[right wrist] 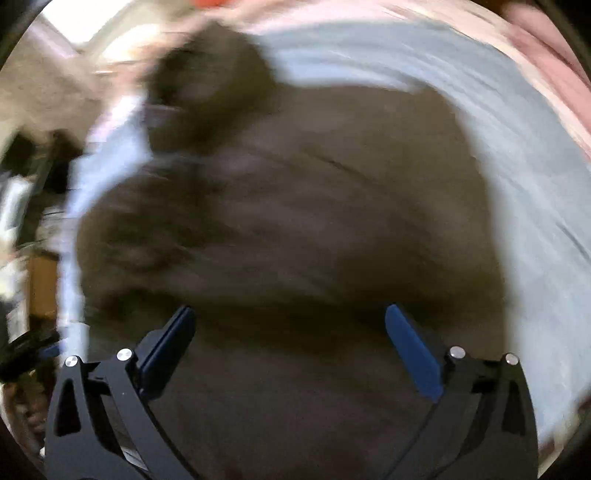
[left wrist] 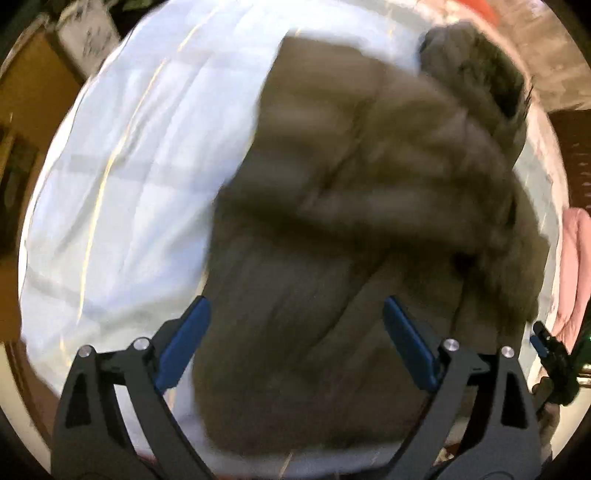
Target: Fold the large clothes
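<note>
A large olive-brown padded coat [left wrist: 351,221] with a dark fur-trimmed hood [left wrist: 476,66] lies on a bed with a pale blue-white cover [left wrist: 140,155]. My left gripper [left wrist: 295,314] is open and empty above the coat's lower part. The right gripper shows at the right edge of the left wrist view [left wrist: 554,354]. In the right wrist view the coat [right wrist: 295,221] fills the frame, hood [right wrist: 210,81] at the upper left. My right gripper [right wrist: 291,321] is open and empty above the coat. Both views are blurred.
A pink cloth [left wrist: 576,266] lies at the bed's right side, also in the right wrist view [right wrist: 554,66]. Wooden furniture [left wrist: 29,85] stands left of the bed. A red item [left wrist: 484,11] sits beyond the hood.
</note>
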Available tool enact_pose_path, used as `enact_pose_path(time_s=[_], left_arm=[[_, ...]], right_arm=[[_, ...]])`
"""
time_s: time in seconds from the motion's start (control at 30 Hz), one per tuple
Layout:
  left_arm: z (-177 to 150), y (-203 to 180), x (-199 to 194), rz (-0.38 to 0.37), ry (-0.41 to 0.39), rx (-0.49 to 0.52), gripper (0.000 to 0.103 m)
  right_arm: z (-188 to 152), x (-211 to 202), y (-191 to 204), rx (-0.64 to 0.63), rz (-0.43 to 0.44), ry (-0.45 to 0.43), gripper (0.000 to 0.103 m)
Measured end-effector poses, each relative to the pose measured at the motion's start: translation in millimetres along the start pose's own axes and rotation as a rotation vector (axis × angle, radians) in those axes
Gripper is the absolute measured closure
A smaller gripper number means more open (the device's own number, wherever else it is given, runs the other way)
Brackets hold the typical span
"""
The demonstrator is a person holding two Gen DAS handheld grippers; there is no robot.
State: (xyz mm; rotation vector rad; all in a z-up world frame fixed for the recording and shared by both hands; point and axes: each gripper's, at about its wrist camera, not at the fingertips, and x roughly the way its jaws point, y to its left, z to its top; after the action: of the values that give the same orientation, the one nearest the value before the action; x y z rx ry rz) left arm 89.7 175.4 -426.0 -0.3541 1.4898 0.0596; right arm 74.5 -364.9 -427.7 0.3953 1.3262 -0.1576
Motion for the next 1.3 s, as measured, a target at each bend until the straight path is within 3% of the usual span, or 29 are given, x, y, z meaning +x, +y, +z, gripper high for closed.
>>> enact_pose_path(time_s=[0.07, 0.13, 0.2, 0.23, 0.3, 0.33, 0.37, 0.4, 0.43, 0.47, 0.53, 0.6, 0.67, 0.77, 0.83, 0.93, 1.0, 1.03, 1.17, 1.23, 1.3], left_arm=[[-24.1, 20.1, 17.3, -0.031, 0.106, -0.046, 0.007], [-46.3, 33.2, 47.7, -0.050, 0.257, -0.105, 0.007], [-64.0, 33.5, 65.1, -0.002, 0.330, -0.083, 0.012], [-73.7, 34.3, 73.4, 0.052, 0.358, -0.056, 0.021], [-80.4, 37.9, 80.1, 0.098, 0.375, -0.054, 0.028], [-80.9, 41.0, 80.7, 0.099, 0.375, -0.067, 0.034], [-80.6, 45.4, 80.6, 0.091, 0.383, -0.093, 0.039], [-81.1, 50.3, 76.5, 0.089, 0.383, -0.101, 0.041], [-80.2, 49.8, 74.6, 0.097, 0.382, -0.093, 0.045], [-78.1, 49.6, 71.0, 0.120, 0.379, -0.071, 0.046], [-78.5, 44.9, 71.5, 0.158, 0.382, -0.058, 0.046], [-78.4, 43.4, 74.7, 0.175, 0.386, -0.074, 0.046], [-78.2, 41.8, 81.7, 0.199, 0.397, -0.079, 0.044], [-77.3, 36.0, 87.0, 0.243, 0.386, -0.054, 0.042], [-77.0, 34.2, 79.0, 0.247, 0.369, -0.062, 0.040], [-67.5, 31.9, 42.0, 0.248, 0.279, -0.077, 0.028], [-49.4, 18.4, 9.1, 0.251, 0.163, -0.036, 0.019], [-37.3, 7.6, -5.9, 0.246, 0.099, -0.005, 0.016], [33.3, -64.9, -23.6, 0.115, -0.094, 0.139, 0.014], [53.7, -101.0, -12.1, 0.059, -0.136, 0.184, 0.014], [89.6, -147.7, 6.3, -0.013, -0.119, 0.201, 0.014]], right_arm=[[-23.2, 7.0, -47.1, 0.096, -0.092, 0.081, 0.001], [-47.1, 20.4, -84.2, 0.215, -0.061, 0.196, 0.001], [-64.7, 38.2, -95.2, 0.287, 0.045, 0.300, 0.001], [-71.4, 48.9, -91.3, 0.276, 0.080, 0.350, 0.001], [-76.7, 55.6, -74.5, 0.186, 0.044, 0.349, 0.005], [-77.4, 54.0, -65.2, 0.162, 0.047, 0.330, 0.030], [-77.1, 51.2, -56.0, 0.162, 0.078, 0.323, 0.044], [-75.8, 48.0, -48.2, 0.164, 0.106, 0.321, 0.064], [-73.1, 43.4, -39.0, 0.156, 0.134, 0.315, 0.075], [-71.2, 40.2, -32.3, 0.136, 0.134, 0.311, 0.077], [-69.8, 38.1, -25.4, 0.086, 0.047, 0.304, 0.083], [-80.0, 50.0, -49.0, 0.160, 0.012, 0.316, 0.080], [-91.5, 59.4, -69.7, 0.222, 0.006, 0.311, 0.069], [-92.1, 65.2, -57.9, 0.142, -0.042, 0.311, 0.057], [-88.7, 57.6, -51.2, 0.109, -0.063, 0.315, 0.044], [-82.0, 18.6, -54.0, 0.170, -0.144, 0.212, 0.023], [-66.0, -9.3, -51.1, 0.201, -0.147, 0.126, 0.021], [-51.7, -16.8, -43.3, 0.195, -0.106, 0.095, 0.021], [22.1, -19.5, 22.0, 0.058, 0.055, -0.037, 0.022], [59.1, -15.8, 52.2, -0.035, 0.129, -0.079, 0.026], [75.8, -3.8, 83.8, -0.093, 0.141, -0.086, 0.027]])
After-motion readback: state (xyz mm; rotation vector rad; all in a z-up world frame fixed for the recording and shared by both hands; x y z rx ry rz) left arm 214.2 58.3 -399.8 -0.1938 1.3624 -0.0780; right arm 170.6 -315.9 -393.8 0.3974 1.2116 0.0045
